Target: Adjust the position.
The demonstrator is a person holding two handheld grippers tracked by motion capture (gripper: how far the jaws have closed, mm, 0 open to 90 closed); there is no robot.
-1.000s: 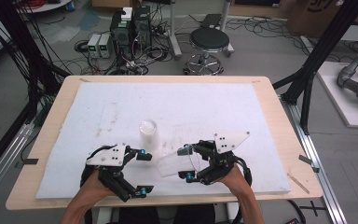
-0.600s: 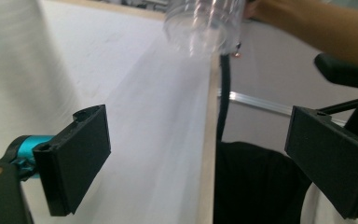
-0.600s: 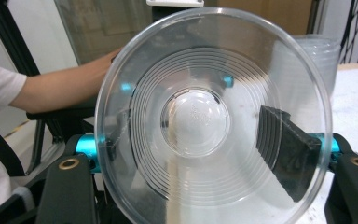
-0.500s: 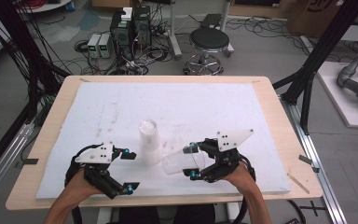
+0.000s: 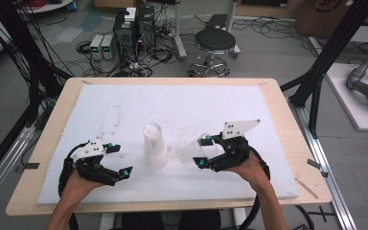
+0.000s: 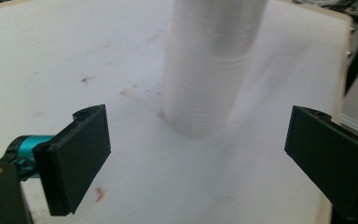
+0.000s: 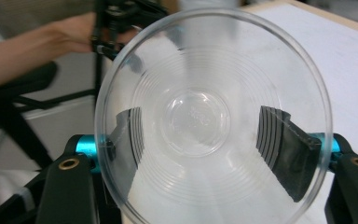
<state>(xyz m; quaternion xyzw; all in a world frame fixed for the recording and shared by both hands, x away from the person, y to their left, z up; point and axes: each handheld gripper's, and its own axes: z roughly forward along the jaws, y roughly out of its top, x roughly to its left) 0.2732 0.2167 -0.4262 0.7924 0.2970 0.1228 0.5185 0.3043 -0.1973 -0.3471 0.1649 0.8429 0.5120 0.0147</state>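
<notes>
From the high view, a stack of clear plastic cups [image 5: 154, 144] stands upright near the middle of the white foam sheet [image 5: 124, 110] that covers the wooden counter [image 5: 287, 124]. The left gripper [image 5: 118, 162] rests just left of the stack, apart from it. The right gripper [image 5: 202, 152] holds a single clear cup [image 5: 194, 149] on its side, to the right of the stack.

In the left gripper view, the ribbed, translucent stack [image 6: 209, 65] rises ahead between the two black fingers [image 6: 77, 156], which stand wide and touch nothing. Small reddish specks mark the sheet [image 6: 51, 56].

In the right gripper view, the cup's [image 7: 212, 121] round mouth faces the camera, concentric rings visible on its base. The fingers [image 7: 284, 149] press its wall from both sides.
</notes>
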